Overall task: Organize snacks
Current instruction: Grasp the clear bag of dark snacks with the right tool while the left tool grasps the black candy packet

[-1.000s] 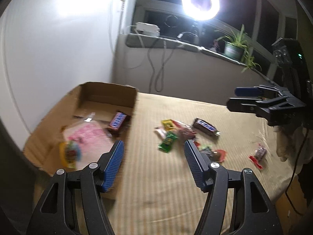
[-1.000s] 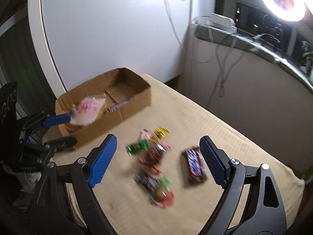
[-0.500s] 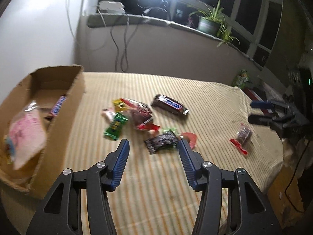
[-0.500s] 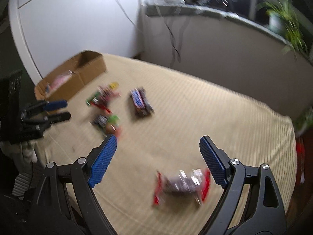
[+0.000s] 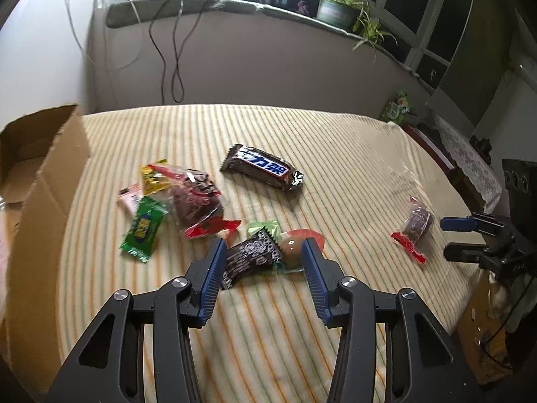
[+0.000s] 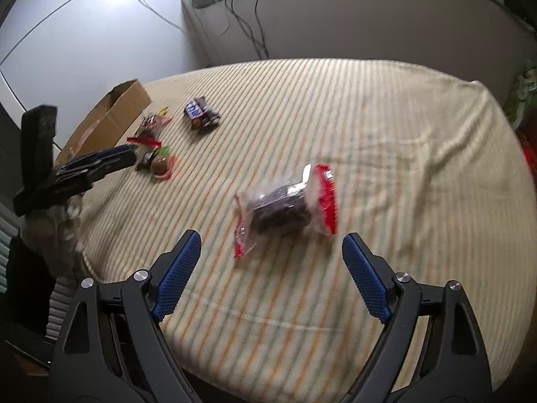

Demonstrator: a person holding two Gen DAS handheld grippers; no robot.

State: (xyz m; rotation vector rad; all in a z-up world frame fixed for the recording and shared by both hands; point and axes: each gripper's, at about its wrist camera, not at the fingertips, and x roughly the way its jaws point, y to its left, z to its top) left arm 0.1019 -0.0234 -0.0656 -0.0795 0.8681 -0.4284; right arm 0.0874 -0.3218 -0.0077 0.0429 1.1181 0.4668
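Left hand-held gripper (image 5: 261,252) closing; right hand-held gripper (image 6: 272,248) wide apart.

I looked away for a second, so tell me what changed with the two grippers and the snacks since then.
Both grippers swung away from the cardboard box and came down. The left gripper now straddles the black patterned packet, jaws closing, not yet gripping. The right gripper, open, now faces the red-edged cake packet. The snacks stayed where they lay; nothing was picked up.

The left gripper (image 5: 261,262) is closing over a dark cookie packet (image 5: 251,258) and a brown round candy (image 5: 291,250) on the striped cloth (image 5: 335,174). A Snickers bar (image 5: 263,167) lies farther off, a cardboard box (image 5: 43,181) at left, the right gripper (image 5: 459,238) at right.
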